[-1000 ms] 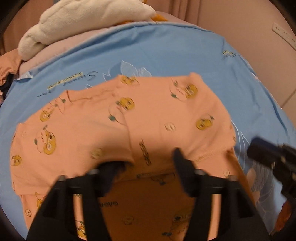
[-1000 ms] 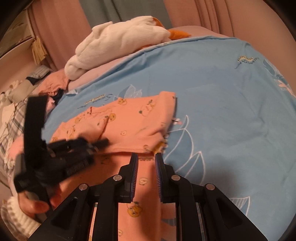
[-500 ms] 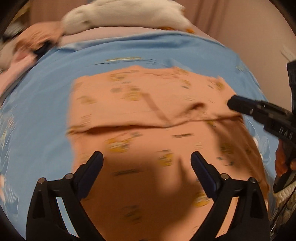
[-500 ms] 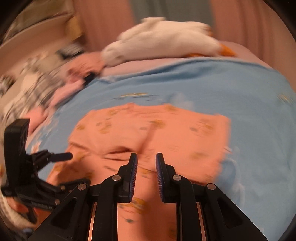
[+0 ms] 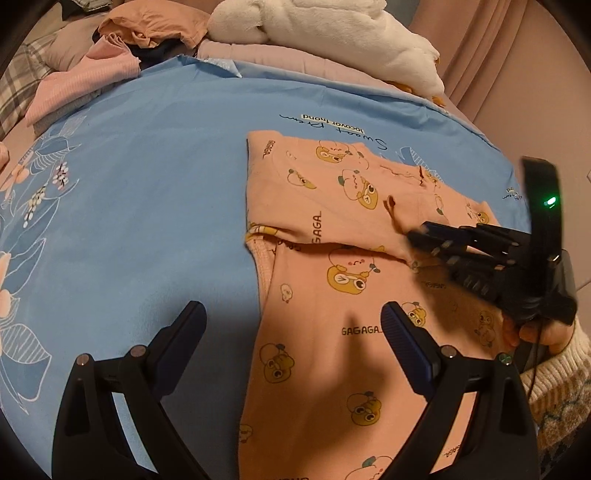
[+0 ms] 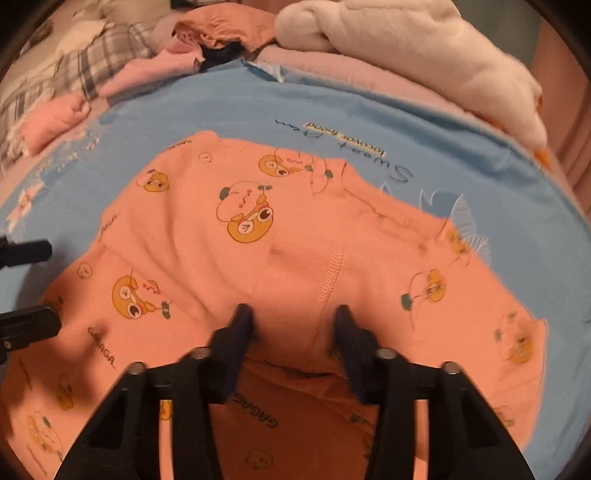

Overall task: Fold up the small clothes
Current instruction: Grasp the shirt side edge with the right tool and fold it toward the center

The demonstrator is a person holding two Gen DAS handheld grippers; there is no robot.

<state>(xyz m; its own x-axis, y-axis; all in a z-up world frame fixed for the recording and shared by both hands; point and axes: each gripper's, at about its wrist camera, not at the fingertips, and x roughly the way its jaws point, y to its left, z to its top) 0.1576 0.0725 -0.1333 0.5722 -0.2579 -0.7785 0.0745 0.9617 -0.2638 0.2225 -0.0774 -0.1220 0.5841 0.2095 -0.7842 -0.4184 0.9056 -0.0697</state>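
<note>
Everything here sits on or around the blue sheet (image 5: 147, 184) spread on the bed. Beyond its far edge lies a white plush bundle (image 5: 325, 26). Off its far-left corner is a heap of pink and peach clothes (image 5: 147, 33), with a plaid cloth (image 5: 14, 81) further left. None of these reaches the middle of the sheet.

The peach garment (image 5: 332, 221), printed with yellow cartoon figures, lies flat on the sheet's right half. Its far part is folded over toward the near side, so a doubled edge runs across it.

The left tool (image 5: 291, 314) hangs tilted down over the sheet at the garment's left border. Its jaws have just been opening and stand wide apart — one finger over bare sheet, the other over the cloth, gripping nothing.

The right tool (image 6: 293, 317) slants down onto the folded edge. Its jaws are partly apart with a ridge of cloth and a seam between them — whether the pads pinch it cannot be told. A hand (image 5: 532, 332) in a knitted sleeve (image 5: 554, 369) carries it from the sheet's right side.
</note>
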